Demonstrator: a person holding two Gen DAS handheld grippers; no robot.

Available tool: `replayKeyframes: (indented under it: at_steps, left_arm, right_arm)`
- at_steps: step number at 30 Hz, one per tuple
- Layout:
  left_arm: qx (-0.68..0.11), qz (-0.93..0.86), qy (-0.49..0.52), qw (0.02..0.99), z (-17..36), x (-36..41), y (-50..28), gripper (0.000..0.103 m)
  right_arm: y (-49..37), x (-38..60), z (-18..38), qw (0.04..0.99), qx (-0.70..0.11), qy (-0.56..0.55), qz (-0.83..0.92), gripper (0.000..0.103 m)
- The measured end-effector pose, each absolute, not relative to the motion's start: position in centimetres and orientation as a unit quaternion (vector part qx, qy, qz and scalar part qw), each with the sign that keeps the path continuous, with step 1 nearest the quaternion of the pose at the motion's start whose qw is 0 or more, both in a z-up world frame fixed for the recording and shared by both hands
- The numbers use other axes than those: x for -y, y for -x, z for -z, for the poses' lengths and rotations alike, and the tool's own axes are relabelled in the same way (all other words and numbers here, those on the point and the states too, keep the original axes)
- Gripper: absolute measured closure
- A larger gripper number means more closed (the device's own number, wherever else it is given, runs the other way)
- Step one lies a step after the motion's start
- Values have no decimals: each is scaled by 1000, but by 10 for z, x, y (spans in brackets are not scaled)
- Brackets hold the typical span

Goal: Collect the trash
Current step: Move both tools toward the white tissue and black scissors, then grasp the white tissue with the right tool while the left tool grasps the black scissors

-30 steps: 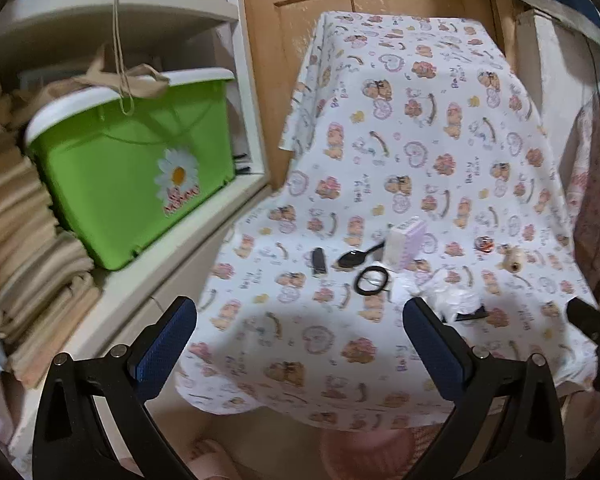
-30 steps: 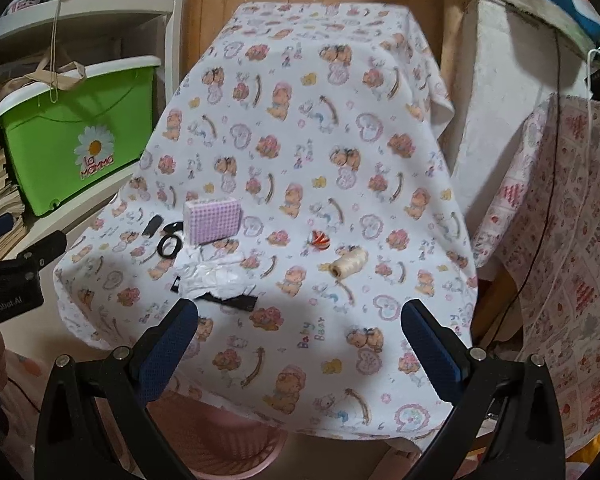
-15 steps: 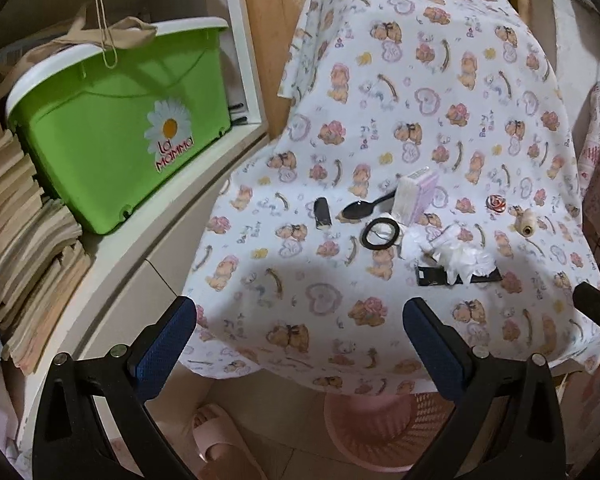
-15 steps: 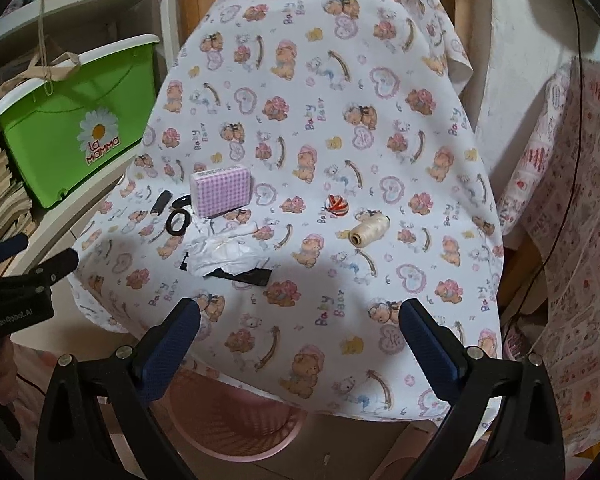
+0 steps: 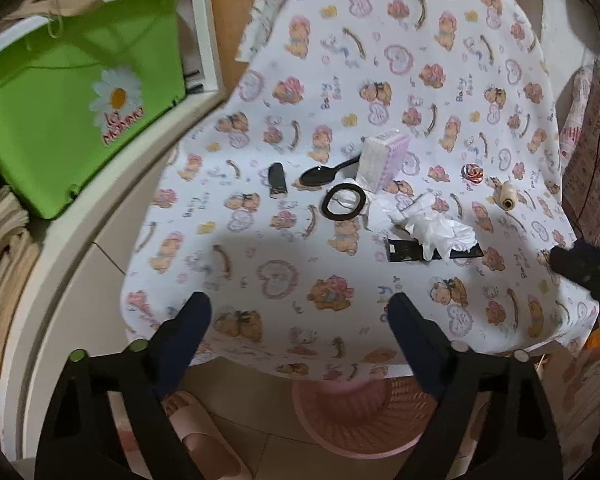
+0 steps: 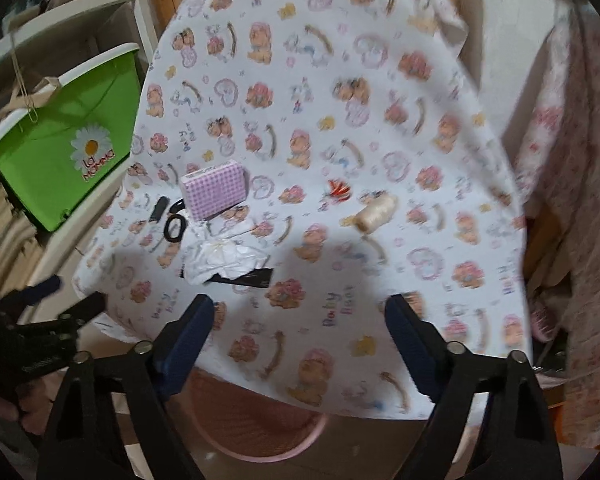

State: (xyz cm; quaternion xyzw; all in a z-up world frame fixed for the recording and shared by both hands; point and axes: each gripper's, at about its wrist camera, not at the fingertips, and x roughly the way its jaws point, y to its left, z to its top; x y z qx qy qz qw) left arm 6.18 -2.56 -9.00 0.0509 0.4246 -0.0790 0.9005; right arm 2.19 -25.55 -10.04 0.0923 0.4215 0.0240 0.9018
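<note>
Lying beyond both released, narrowing, empty grippers — left gripper [image 5: 296, 312], right gripper [image 6: 298, 312] — crumpled tissue [image 5: 440, 232].

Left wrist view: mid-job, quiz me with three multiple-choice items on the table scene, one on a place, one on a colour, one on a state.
1. Where does the crumpled white tissue lie?
A. inside the pink basket
B. on the patterned cloth, partly over a flat black wrapper
C. on the shelf

2. What colour is the storage bin on the shelf?
A. green
B. blue
C. red

3. How do the left tongs stand?
A. clamped on the spoon
C. clamped on the tissue
B. apart with nothing between them

Answers: 1 B, the tissue covers the middle of the black wrapper on the cloth. 2 A, green with a daisy print. 3 B, only cloth shows between the blue fingers; they have just been closing somewhat.
</note>
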Motion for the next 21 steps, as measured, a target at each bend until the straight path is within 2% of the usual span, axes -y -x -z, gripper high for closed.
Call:
replayKeyframes:
  at_steps: [3, 5, 8, 12, 13, 15, 16, 20, 21]
  left_arm:
    - [-444, 87, -31, 891, 95, 26, -78, 30]
    - [-447, 81, -16, 891, 93, 23, -88, 35]
    - [-442, 77, 6, 894, 87, 17, -100, 36]
    - [-449, 78, 19, 890, 87, 15, -119, 39]
    - [-452, 77, 23, 889, 88, 14, -123, 40]
    - [-456, 72, 39, 886, 89, 11, -131, 40]
    - [-458, 70, 48, 885, 89, 8, -135, 40]
    - [-463, 69, 86, 880, 87, -2, -143, 40]
    - [-463, 68, 89, 879, 87, -4, -145, 42]
  right_arm:
    - [-41, 247, 117, 889, -447, -92, -36, 33]
    - [-51, 242, 127, 881, -458, -104, -46, 35]
    - [-62, 237, 133, 872, -468, -126, -63, 35]
    - [-78, 222, 133, 877, -464, -102, -69, 34]
    - [-83, 215, 134, 875, -468, -93, -79, 32]
    - [-92, 204, 135, 874, -469, -85, -92, 17]
    - [-95, 196, 135, 876, -467, -78, -98, 16]
    - [-107, 170, 140, 886, -457, -37, -77, 16]
    - [-110, 167, 142, 886, -457, -35, -72, 23]
